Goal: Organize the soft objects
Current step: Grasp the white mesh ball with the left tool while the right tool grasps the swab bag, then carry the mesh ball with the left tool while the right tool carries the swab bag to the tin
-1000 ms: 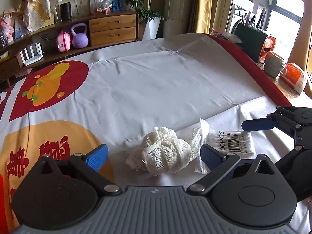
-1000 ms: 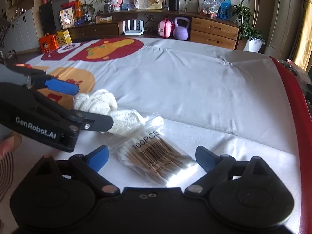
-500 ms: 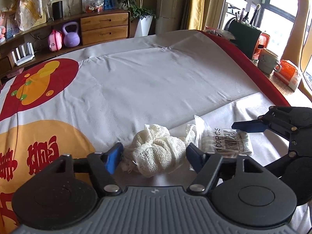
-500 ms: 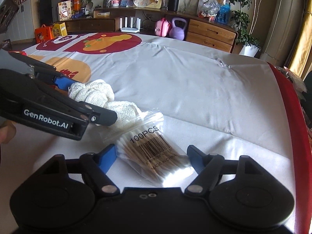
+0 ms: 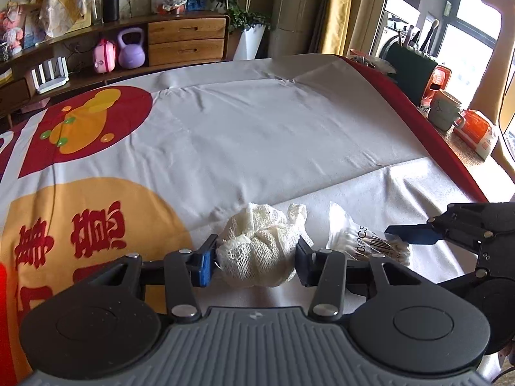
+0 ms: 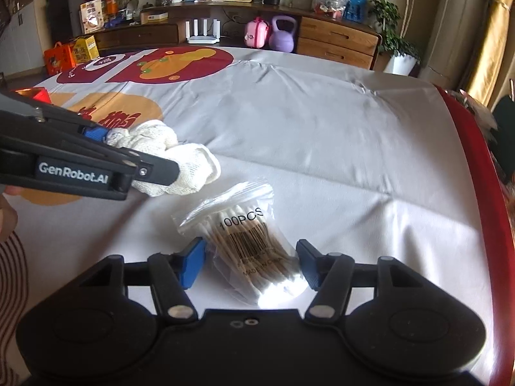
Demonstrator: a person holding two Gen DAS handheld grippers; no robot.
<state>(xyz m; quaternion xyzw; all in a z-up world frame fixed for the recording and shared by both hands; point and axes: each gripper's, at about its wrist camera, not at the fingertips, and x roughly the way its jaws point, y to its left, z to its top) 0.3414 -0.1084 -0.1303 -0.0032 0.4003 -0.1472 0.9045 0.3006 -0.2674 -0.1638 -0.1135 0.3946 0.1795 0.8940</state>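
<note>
Left gripper (image 5: 254, 259), fingers just closing in, now pressed against both sides of the wad of white gauze (image 5: 257, 247) on the white cloth (image 5: 257, 135) covering the desk. Right gripper (image 6: 251, 263) likewise narrowing, fingers either side of the clear bag of cotton swabs (image 6: 248, 241): blue left pad at the bag's edge, right pad a little apart from it. Bag flat on the cloth, just right of the gauze. Printed banner (image 5: 80, 122) at left under the cloth.
</note>
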